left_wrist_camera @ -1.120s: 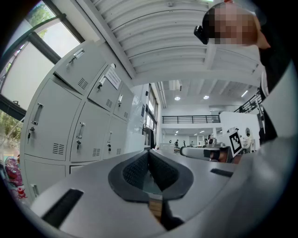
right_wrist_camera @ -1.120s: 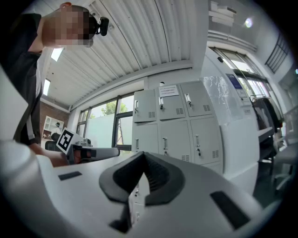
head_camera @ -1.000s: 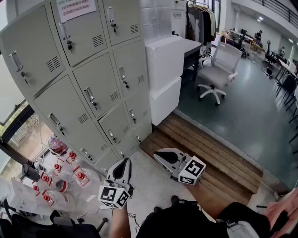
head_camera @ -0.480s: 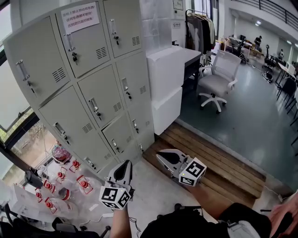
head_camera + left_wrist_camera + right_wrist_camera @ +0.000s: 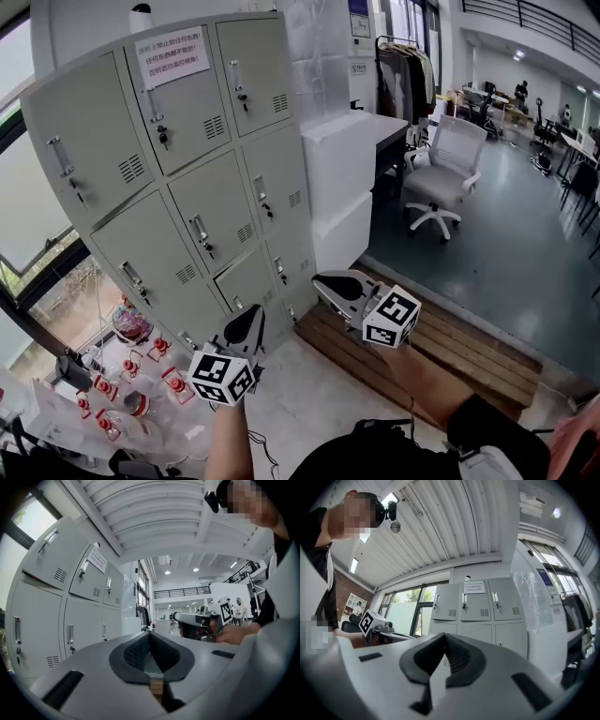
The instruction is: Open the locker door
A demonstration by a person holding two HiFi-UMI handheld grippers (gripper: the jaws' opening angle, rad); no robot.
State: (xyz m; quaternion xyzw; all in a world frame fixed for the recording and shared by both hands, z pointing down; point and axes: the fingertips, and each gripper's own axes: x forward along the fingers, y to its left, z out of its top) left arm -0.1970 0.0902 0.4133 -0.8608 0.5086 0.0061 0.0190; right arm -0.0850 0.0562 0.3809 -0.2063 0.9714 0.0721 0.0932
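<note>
Open floor [image 5: 305,389] lies before the lockers [image 5: 216,216] (red-capped jugs [image 5: 175,384] crowd its left, white boxes [image 5: 349,159] the right).

Nothing is reading cleanly here. White notice [image 5: 172,57] with red print is sitting on the top-middle locker door [image 5: 192,117], up ahead of the left gripper [image 5: 247,328], characters too small. Blue poster [image 5: 359,19] is hanging beyond the right gripper [image 5: 328,283], also illegible. Each cube [image 5: 391,318] is showing only square marker patterns

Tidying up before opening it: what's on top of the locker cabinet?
A small white container with a dark cap stands on the locker cabinet, above the door with the paper notice. The top surface behind the front edge is hidden from these views.
</note>
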